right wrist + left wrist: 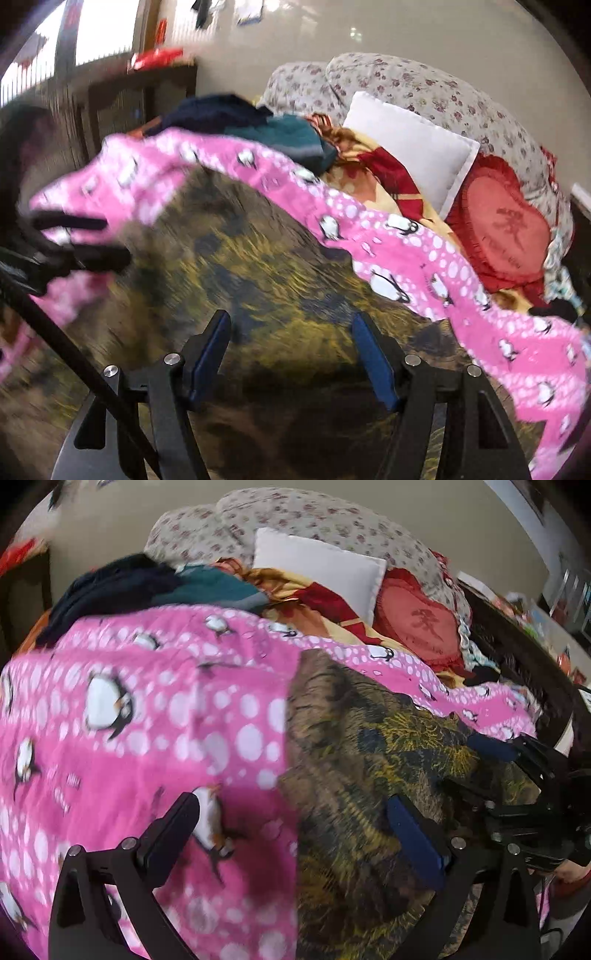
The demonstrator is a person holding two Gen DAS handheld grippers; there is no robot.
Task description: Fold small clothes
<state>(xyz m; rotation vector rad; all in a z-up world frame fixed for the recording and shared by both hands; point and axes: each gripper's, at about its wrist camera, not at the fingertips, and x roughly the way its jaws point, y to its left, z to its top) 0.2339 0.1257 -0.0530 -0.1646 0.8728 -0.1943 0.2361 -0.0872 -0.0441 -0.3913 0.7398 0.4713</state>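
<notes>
**Pink penguin cloth lies spread on the bed**

The left gripper (295, 834) has its two fingers wide apart. Nothing is held between them. Under them lies the pink penguin cloth (147, 709), right where its edge meets the brown and yellow blanket (362, 746). One finger hangs over the pink cloth and the other hangs over the blanket.

The right gripper (291, 354) is about half open. Its fingers hang over the blanket, and nothing is pinched between them. In this view the pink cloth (388, 236) runs like a long band past the fingertips, toward the far side of the bed.

In the right wrist view the left gripper (85, 240) shows at the left edge, blurred, by the end of the pink cloth.

No baskets or boxes can be seen.

Farther off, by the wall, sit a white pillow (317, 568), a red heart cushion (417, 624), a flowery quilt (295, 513) and a heap of dark clothes (122, 587).
</notes>
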